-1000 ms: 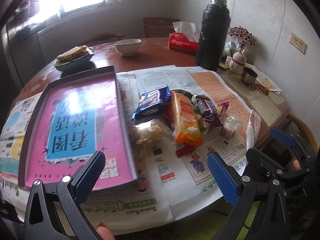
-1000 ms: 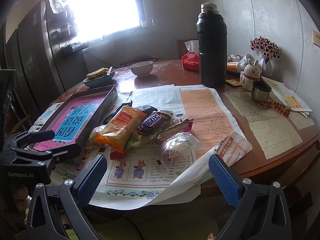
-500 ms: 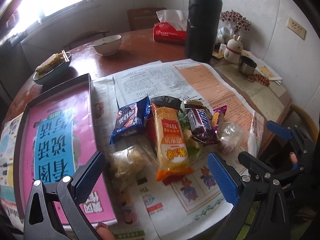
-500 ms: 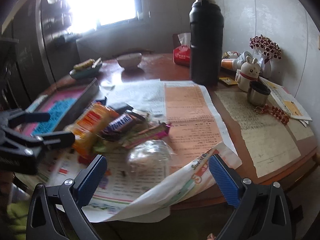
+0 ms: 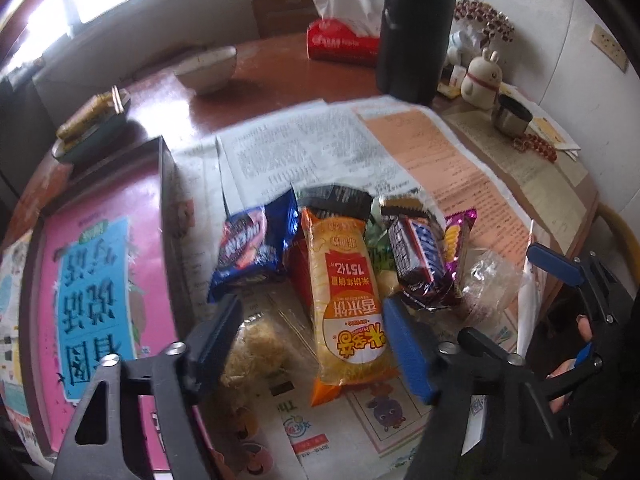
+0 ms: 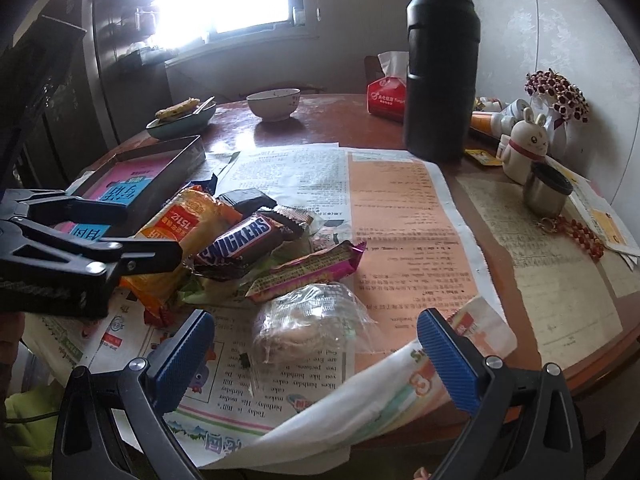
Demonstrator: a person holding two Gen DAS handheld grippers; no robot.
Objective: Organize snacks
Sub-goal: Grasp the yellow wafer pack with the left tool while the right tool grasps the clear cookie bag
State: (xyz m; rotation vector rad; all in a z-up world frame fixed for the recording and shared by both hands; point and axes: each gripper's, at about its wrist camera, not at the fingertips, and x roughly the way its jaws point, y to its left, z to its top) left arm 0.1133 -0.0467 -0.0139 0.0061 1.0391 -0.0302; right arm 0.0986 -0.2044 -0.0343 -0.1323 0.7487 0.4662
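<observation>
Black thermos, red tissue pack — white bowl, rabbit figurine

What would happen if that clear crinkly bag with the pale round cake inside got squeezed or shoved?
The clear crinkly plastic bag looks loose and baggy, so it would probably crumple and slip between the fingers. The pale round cake inside seems soft and crumbly, so a hard squeeze might crush it. It looks light and would likely slide over the newspaper when pushed.

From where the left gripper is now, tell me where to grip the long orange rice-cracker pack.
Grip the orange rice-cracker pack across its narrow width near the close end, coming from above. It lies lengthwise toward the open left gripper, whose fingers already flank it.
</observation>
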